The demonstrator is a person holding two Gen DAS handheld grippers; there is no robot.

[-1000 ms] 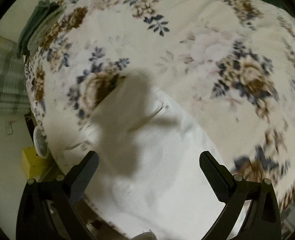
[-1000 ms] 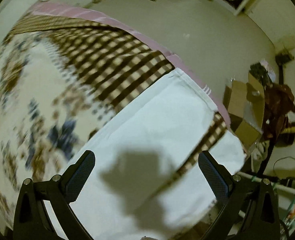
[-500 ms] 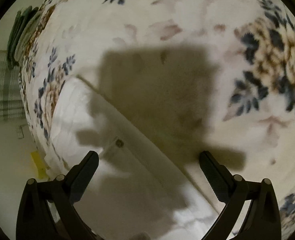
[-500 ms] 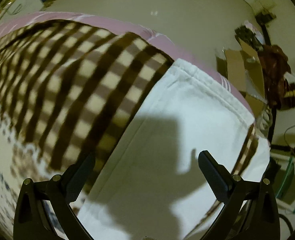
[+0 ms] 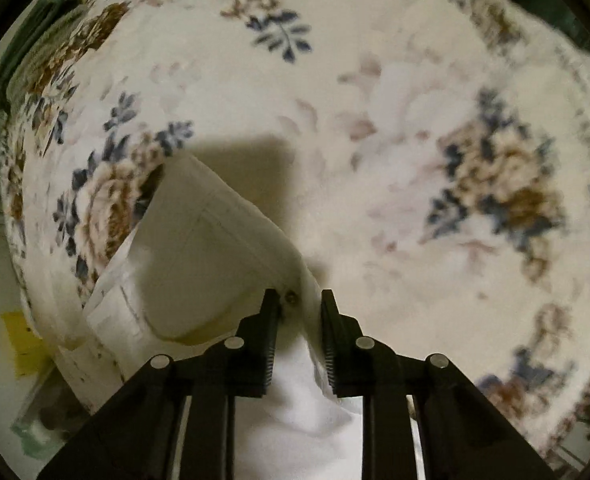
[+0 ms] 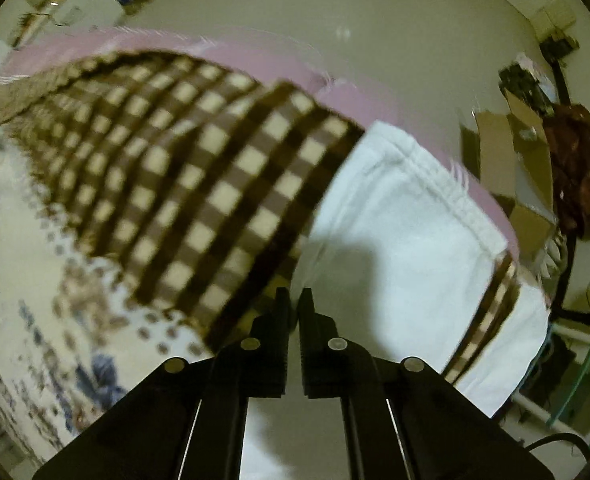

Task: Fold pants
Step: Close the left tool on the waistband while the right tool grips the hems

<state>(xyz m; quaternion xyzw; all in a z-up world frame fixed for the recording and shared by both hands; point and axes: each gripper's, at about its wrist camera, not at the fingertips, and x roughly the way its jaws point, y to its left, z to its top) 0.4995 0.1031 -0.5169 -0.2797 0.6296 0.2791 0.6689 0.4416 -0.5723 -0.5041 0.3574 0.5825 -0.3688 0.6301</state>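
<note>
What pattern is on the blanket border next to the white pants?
Brown and cream checks on the blanket border, clearest in the right wrist view, beside the pants.

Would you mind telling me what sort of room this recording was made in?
Most likely a lived-in bedroom: white pants lie on a bed under a floral bedspread with a checked border, and open cardboard boxes stand on the floor beside it.

Pants (image 5: 199,256): white woven cloth, matt, stitched seams, small metal rivet at 6 o'clock. Bedspread (image 5: 375,152): soft matt floral cloth w/ brown check border at 10 o'clock in right view. Left gripper (image 5: 298,320): matt black plastic, ribbed pads, shiny metal pins.
</note>
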